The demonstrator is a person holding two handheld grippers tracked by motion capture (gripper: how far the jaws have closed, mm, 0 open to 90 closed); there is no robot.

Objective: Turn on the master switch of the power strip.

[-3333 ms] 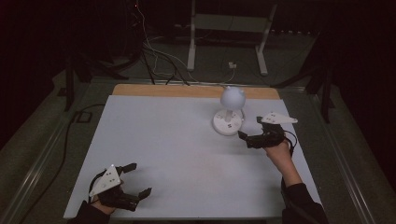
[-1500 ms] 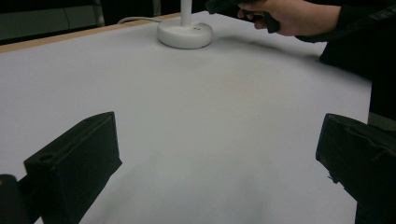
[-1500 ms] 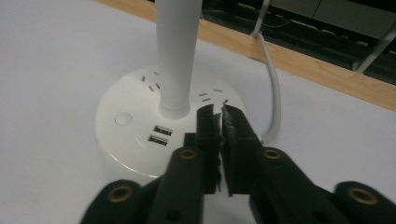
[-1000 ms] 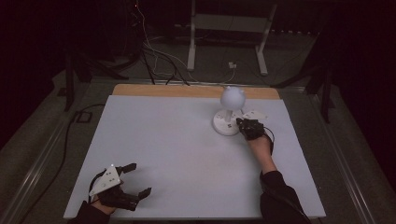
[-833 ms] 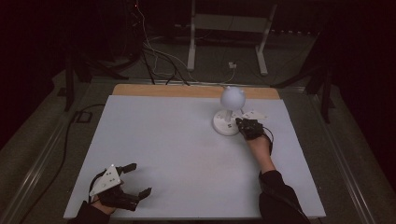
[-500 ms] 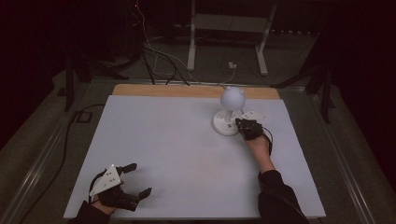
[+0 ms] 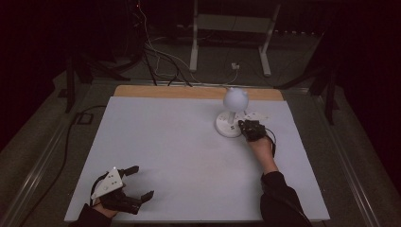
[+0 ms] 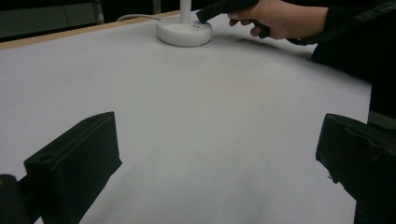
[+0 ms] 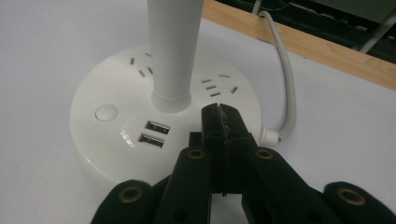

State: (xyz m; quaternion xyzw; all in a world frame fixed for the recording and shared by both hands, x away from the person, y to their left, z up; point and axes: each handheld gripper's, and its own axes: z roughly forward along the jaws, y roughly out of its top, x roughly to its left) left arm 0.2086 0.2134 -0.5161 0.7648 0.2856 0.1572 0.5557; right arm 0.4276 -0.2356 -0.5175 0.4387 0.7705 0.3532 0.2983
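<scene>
A small white lamp (image 7: 232, 115) stands near the far right corner of the worktop (image 7: 179, 156). It has a round flat base (image 9: 140, 135), a thin stem and a ball-shaped head. The base has plug holes on top, two little slots at the front and a round button (image 9: 106, 112). A white cord (image 9: 286, 79) runs from the base toward the far edge.

Your right gripper (image 9: 219, 116) is over the near right part of the base, with its jaws pressed together and nothing between them. I can't tell if the tips touch the base.

Your left gripper (image 7: 137, 182) rests near the near left corner, well apart from the lamp. Its jaws are spread wide with nothing between them
</scene>
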